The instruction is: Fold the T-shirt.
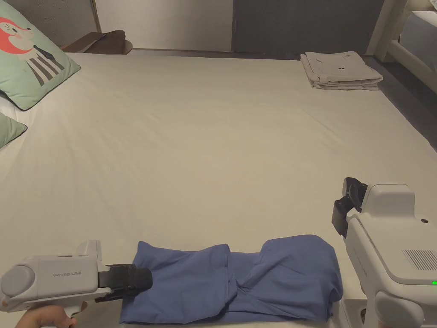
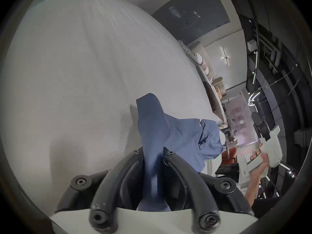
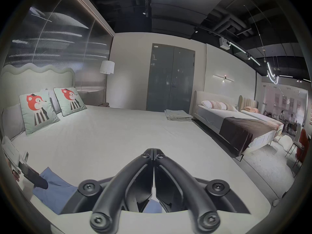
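A blue T-shirt [image 1: 239, 277] lies bunched in a long strip along the near edge of the white bed [image 1: 205, 141]. My left gripper [image 1: 138, 278] is shut on the shirt's left end; in the left gripper view blue cloth [image 2: 152, 153] runs up between the two black jaws. My right gripper [image 1: 348, 200] hovers above and to the right of the shirt's right end, off the cloth. In the right gripper view its jaws [image 3: 153, 153] are pressed together with nothing between them, and the shirt [image 3: 52, 192] lies below at the left.
A folded beige garment [image 1: 339, 70] sits at the bed's far right corner. Green pillows with a red animal print [image 1: 30, 60] lie at the far left. Another bed [image 3: 236, 121] stands to the right across a narrow aisle.
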Available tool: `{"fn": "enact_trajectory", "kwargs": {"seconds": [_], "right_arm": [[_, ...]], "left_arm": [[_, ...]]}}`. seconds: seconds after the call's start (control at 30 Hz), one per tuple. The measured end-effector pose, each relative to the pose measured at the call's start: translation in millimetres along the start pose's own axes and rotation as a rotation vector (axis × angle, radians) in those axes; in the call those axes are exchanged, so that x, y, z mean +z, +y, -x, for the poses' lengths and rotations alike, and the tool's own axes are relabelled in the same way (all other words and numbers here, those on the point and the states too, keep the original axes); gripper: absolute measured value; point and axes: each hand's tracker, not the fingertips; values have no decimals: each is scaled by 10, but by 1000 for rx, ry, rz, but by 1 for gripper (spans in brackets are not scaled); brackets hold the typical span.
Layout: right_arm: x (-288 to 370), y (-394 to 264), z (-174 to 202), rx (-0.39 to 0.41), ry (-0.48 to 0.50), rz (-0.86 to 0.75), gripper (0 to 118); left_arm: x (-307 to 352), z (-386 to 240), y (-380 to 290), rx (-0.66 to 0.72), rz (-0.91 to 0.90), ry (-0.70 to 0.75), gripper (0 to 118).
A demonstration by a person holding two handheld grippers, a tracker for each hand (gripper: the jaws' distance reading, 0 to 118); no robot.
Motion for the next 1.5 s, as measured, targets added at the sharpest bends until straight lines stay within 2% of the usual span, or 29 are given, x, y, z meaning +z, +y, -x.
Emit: {"fn": "enact_trajectory", "kwargs": {"seconds": [0.03,0.6,0.77,0.9,1.1,1.33,1.5], "right_arm": [[1,5,-2,-3,3,-3,0],[68,60,-35,-20,24,-31,0],[87,45,-32,-26,28,-28,0],[101,43,-27,-19,36,-25,0],[123,52,-72,-23,32,-29,0],[152,42,-154,-31,15,-29,0],[163,16,-233,-30,1,-21,0]], "left_arm": [[150,-274,15,-12,-3,11,9],[823,-296,202,-25,-90,196,8],[556,-744,143,-15,-110,240,8],[231,-1142,156,-90,-94,244,8],[-232,-1658,83,-209,-37,172,8],[-883,-2050,-25,-298,23,134,8],[-1298,-2202,-159,-363,70,157,8]]}}
